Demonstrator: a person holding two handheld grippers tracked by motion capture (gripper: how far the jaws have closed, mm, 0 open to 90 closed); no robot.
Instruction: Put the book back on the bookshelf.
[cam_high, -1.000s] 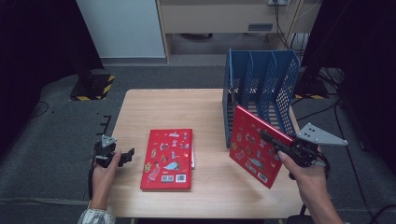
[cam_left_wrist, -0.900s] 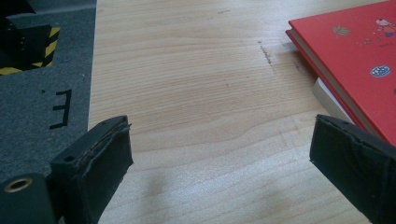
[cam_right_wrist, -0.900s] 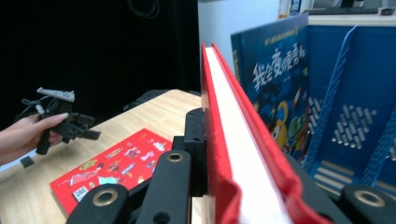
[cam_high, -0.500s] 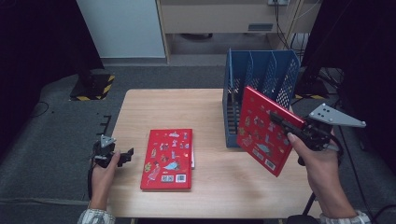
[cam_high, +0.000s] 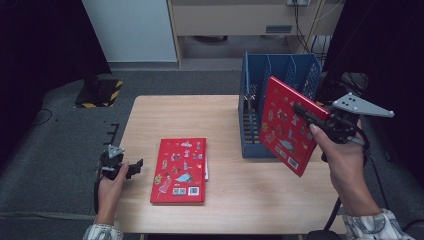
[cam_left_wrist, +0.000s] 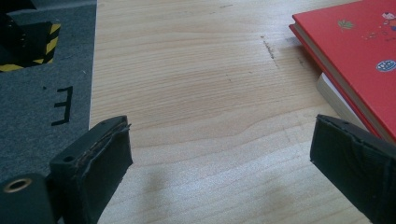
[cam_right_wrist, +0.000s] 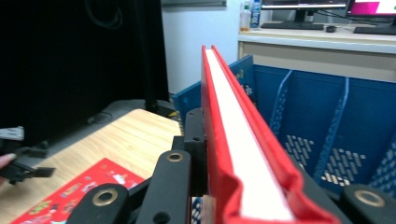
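Held book: a red book (cam_high: 284, 125) is clamped between the jaws of the right gripper (cam_high: 307, 114) and held tilted in the air, its lower corner clear of the table (cam_high: 150, 120).
Place of held book: it is seen at 3 o'clock of the table, just in front of the blue file rack (cam_high: 305, 70), overlapping the rack's front in the high view.
Right gripper view: the book's page edge (cam_right_wrist: 238, 140) is seen running straight away between the jaws, toward the rack's dividers (cam_right_wrist: 345, 107).
Flat book: a second red book (cam_high: 180, 170) is left lying flat at 6 o'clock of the table, with something pale showing under its right edge.
Left gripper: the left gripper (cam_high: 131, 169) is held at 8 o'clock, near the table's edge, jaws wide apart, with nothing between them; the flat book's corner (cam_left_wrist: 355, 56) is seen just beyond.
Rack contents: no book is seen standing in the visible slots; part of the rack is hidden behind the held book.
Progress: judged as early; one book is lifted but not yet slotted.
Left to do: the held book is to be stood in a slot, and the flat book likely follows.
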